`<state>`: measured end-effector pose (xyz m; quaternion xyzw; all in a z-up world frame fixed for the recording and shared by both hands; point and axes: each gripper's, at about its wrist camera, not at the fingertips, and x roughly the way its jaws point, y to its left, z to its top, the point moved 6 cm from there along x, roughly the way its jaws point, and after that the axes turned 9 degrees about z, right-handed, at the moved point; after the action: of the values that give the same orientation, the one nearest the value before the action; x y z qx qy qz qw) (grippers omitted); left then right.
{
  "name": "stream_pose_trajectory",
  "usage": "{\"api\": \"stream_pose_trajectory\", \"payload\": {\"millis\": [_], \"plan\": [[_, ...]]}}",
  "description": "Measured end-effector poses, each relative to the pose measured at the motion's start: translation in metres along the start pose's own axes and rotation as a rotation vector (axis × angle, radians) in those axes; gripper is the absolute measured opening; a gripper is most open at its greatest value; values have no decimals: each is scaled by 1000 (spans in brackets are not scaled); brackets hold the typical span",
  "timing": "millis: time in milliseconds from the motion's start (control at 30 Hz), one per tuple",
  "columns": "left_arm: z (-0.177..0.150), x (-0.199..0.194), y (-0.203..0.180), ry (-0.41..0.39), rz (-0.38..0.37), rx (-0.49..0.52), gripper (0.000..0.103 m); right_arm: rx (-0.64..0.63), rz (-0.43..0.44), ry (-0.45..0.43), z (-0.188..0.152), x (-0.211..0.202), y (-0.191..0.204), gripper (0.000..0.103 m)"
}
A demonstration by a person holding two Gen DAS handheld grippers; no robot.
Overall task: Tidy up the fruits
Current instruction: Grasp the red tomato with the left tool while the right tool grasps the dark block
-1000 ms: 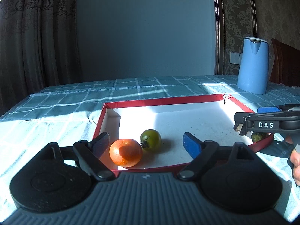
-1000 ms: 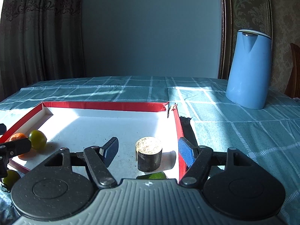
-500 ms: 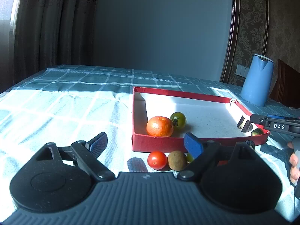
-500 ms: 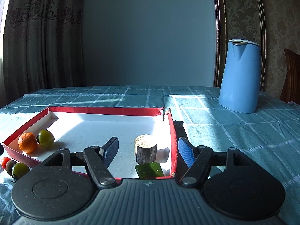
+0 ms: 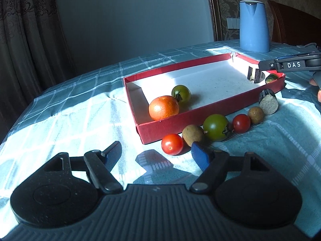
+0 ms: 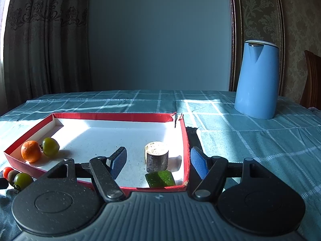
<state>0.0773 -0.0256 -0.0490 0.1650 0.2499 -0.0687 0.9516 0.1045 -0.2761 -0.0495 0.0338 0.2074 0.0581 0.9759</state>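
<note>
A red box (image 5: 180, 120) with a white floor holds an orange (image 5: 163, 107) and a green tomato (image 5: 181, 93) at its left end. At its right end stand a dark cylinder (image 6: 157, 159) and a green slice (image 6: 160, 178). In front of the box on the cloth lie a red tomato (image 5: 172, 144), a brown fruit (image 5: 193, 134), a big green tomato (image 5: 216, 127), a second red tomato (image 5: 241, 123), another brown fruit (image 5: 255, 115) and a cut dark piece (image 5: 268, 104). My left gripper (image 5: 156, 154) is open and empty just short of the red tomato. My right gripper (image 6: 158, 163) is open and empty over the box's right end.
A blue kettle (image 6: 255, 79) stands at the back right on the teal checked tablecloth (image 6: 250, 136). Curtains hang at the left, a dark chair (image 5: 291, 26) stands behind the table at the right. The right gripper's arm (image 5: 291, 65) shows in the left wrist view.
My left gripper has pulled back out of the box, away from the orange, and now faces the row of fruits in front of it. The right gripper has drawn back and risen slightly.
</note>
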Motion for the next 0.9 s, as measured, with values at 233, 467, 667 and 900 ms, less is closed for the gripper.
{"api": "stream_pose_trajectory", "payload": {"millis": [233, 467, 667, 900], "plan": [[4, 8, -9, 16, -52, 28, 35, -15, 1, -7, 0, -1, 3, 70], [2, 8, -7, 17, -110, -7, 23, -28, 15, -10, 0, -6, 6, 70], [2, 8, -5, 19, -121, -26, 23, -14, 132, 3, -15, -38, 9, 70], [2, 8, -5, 17, -115, -25, 24, -143, 177, 60, -28, -50, 37, 70]]}}
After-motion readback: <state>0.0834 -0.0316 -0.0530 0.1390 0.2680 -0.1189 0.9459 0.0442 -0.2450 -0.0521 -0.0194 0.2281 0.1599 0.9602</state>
